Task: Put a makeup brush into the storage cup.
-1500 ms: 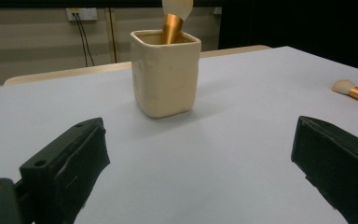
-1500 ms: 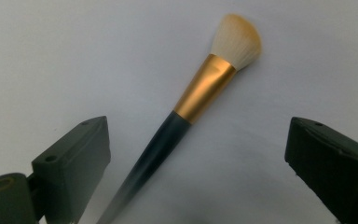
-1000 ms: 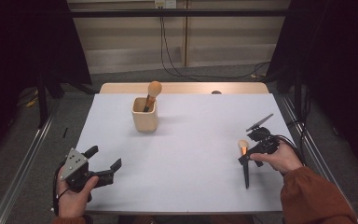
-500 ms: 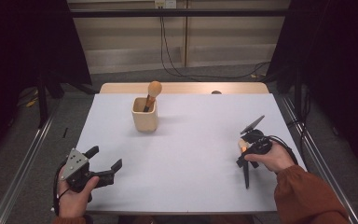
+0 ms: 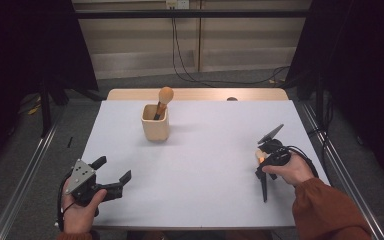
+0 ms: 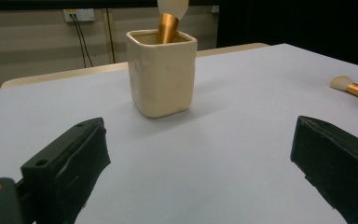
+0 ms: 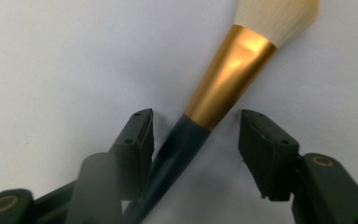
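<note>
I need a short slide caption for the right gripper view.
Right tongs closing around a makeup brush lying on the white table.

Dim surroundings, soft overhead light

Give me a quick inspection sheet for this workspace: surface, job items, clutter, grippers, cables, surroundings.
Surface: white table top, flat and clean.
Job's things: makeup brush lying on the table at the right, gold ferrule, dark handle; cream square cup toward the far side, holding a second brush upright.
Clutter: nothing seen.
Grippers: left gripper open, nothing between its jaws; right gripper jaws have just been closing around the brush handle, left pad at the handle, right pad still apart.
Cables: black cables hang down the back wall to the floor.
Surroundings: black curtains at both sides, grey floor.
</note>
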The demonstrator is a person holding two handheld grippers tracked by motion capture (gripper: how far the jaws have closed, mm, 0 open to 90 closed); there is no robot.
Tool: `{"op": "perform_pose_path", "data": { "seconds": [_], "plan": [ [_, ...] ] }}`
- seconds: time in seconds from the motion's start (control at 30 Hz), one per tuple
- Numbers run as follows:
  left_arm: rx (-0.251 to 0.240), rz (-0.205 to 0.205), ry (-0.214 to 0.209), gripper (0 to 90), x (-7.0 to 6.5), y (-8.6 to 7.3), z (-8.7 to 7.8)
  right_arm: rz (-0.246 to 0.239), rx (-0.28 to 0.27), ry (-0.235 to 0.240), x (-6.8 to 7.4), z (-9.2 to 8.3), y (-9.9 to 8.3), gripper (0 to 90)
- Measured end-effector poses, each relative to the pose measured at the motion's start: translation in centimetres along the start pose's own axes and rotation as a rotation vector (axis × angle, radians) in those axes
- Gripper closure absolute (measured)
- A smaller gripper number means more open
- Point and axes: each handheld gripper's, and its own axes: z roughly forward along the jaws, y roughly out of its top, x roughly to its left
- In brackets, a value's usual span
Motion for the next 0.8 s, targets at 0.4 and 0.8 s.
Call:
{"op": "perform_pose_path", "data": {
  "seconds": [0.4, 0.8],
  "plan": [
    [0.004, 0.006, -0.010, 4.0, -0.1, 0.0, 0.0, -0.005, 0.042, -0.082, 0.8, 0.3, 0.6, 54.9],
    [0.003, 0.000, -0.002, 4.0, 0.0, 0.0, 0.0, 0.001, 0.073, -0.082, 0.7, 0.2, 1.1, 67.5]
  ]
}}
